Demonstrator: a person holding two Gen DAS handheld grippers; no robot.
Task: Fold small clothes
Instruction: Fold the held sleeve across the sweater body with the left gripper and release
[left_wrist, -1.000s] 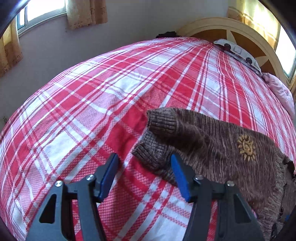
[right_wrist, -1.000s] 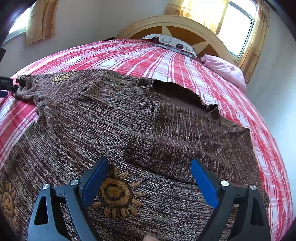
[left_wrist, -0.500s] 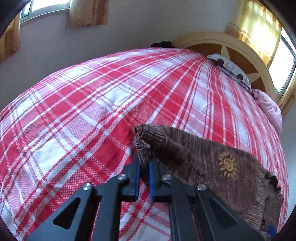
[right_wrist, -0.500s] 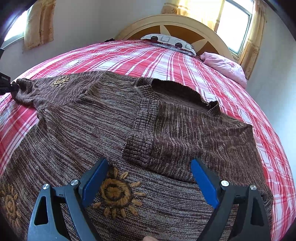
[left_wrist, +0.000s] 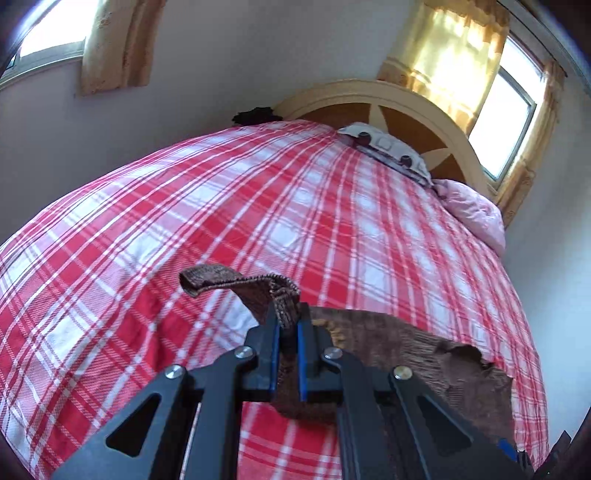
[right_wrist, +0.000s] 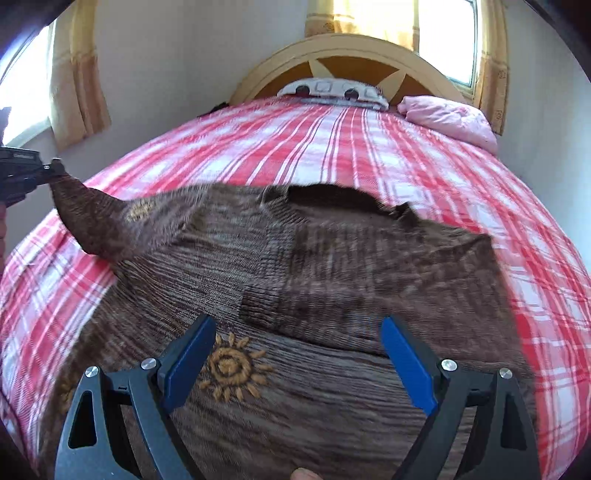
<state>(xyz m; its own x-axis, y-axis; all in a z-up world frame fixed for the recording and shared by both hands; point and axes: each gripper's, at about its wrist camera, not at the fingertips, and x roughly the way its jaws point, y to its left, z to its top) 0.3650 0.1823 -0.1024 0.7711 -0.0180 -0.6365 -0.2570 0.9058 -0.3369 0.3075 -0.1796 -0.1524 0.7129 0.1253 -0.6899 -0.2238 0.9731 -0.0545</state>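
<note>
At the far left of the right wrist view, the left gripper (right_wrist: 55, 170) is clenched on the cuff of the brown sweater's sleeve (right_wrist: 99, 218). The sleeve rises off the bed from the shoulder up to this gripper, so its end hangs in the air above the red and white plaid bedspread (right_wrist: 332, 147). In the left wrist view the same grip is seen from close: the two blue pads (left_wrist: 274, 354) are pressed together on the knitted cuff (left_wrist: 240, 286), and a loose flap of the cuff curls over to the left of the fingertips.

The brown sweater (right_wrist: 332, 266) lies flat in the middle of the bed, with its neck opening toward the headboard (right_wrist: 351, 55). The other sleeve (right_wrist: 369, 295) is folded across the chest. An embroidered sun (right_wrist: 231, 367) is on the front, near the lower edge of the view.

The right gripper (right_wrist: 299, 360) is released, with its blue pads wide apart and nothing between them. It hovers over the lower part of the sweater, the sun just beside its left finger.

At the head of the bed there is a patterned pillow (right_wrist: 332, 90), and to the right of it a pink cloth (right_wrist: 447, 116).
</note>
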